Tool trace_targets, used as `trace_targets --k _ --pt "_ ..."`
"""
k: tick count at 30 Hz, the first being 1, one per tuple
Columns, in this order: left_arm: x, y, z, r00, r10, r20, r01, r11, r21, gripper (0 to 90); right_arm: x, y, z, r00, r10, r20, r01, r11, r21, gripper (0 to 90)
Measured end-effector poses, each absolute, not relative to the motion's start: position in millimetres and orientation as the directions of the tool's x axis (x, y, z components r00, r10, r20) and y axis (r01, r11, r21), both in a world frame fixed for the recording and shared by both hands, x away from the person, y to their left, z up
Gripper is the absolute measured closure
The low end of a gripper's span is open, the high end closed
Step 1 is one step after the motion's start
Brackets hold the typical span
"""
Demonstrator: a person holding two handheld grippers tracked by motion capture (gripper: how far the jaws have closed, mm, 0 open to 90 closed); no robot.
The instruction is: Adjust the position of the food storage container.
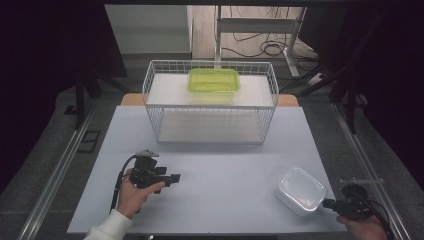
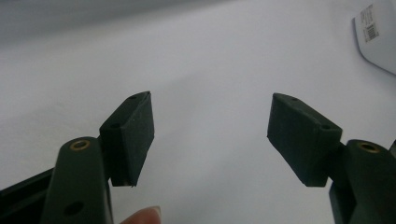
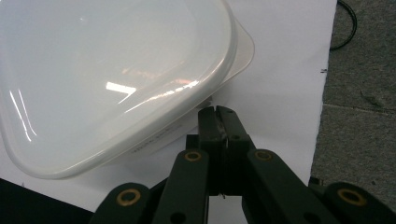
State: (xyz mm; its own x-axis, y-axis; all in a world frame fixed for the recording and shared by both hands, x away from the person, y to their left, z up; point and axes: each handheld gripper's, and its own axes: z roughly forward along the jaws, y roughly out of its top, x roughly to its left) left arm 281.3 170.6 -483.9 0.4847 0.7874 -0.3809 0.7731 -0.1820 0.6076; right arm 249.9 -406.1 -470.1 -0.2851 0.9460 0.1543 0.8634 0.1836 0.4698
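Observation:
A white lidded container (image 1: 300, 190) lies on the white table top (image 1: 225, 165) near its front right corner; the right gripper view has its glossy lid (image 3: 112, 70) close up. My right gripper (image 1: 327, 203) is shut, and its closed tips (image 3: 215, 111) sit right at the container's near rim; whether they pinch the rim I cannot tell. My left gripper (image 1: 172, 178) rests at the front left, held level and pointing right. Its jaws stand open (image 2: 210, 135) with only bare table between them. A corner of the container (image 2: 378, 32), with a barcode label, lies far off.
A white wire basket (image 1: 210, 100) stands at the back middle of the table with a green lidded box (image 1: 213, 80) on its upper shelf. Grey floor and cables (image 3: 359, 93) lie past the table's right edge.

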Motion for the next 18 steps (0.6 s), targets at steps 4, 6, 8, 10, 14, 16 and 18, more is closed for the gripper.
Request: trace_targets --k 4,6,8,10,14,16,18 --pt "282 171 -485 0.483 0.788 -0.382 0.775 -0.181 0.606 31.4 251 -404 -470 -0.287 0.946 0.153 0.863 0.186 0.470 88.6" --pt "282 171 -485 0.483 0.788 -0.382 0.775 -0.182 0.605 31.4 252 -402 -470 -0.291 0.944 0.154 0.862 0.189 0.471 88.6" --pt "282 171 -485 0.484 0.787 -0.382 0.775 -0.183 0.605 31.5 253 -400 -470 -0.293 0.942 0.162 0.863 0.188 0.470 88.6" --pt "282 171 -485 0.482 0.778 -0.403 0.780 -0.171 0.602 31.4 256 -397 -470 -0.299 0.941 0.159 0.860 0.193 0.473 88.6" --pt "283 171 -486 0.479 0.788 -0.387 0.781 -0.180 0.598 31.5 262 -393 -470 -0.300 0.941 0.160 0.860 0.194 0.472 88.5" --pt "283 172 -486 0.478 0.791 -0.382 0.780 -0.183 0.598 31.5 264 -392 -470 -0.302 0.940 0.161 0.860 0.195 0.472 88.5" --pt "283 172 -486 0.475 0.793 -0.381 0.781 -0.180 0.598 31.5 268 -390 -470 -0.306 0.939 0.160 0.858 0.199 0.473 88.5"
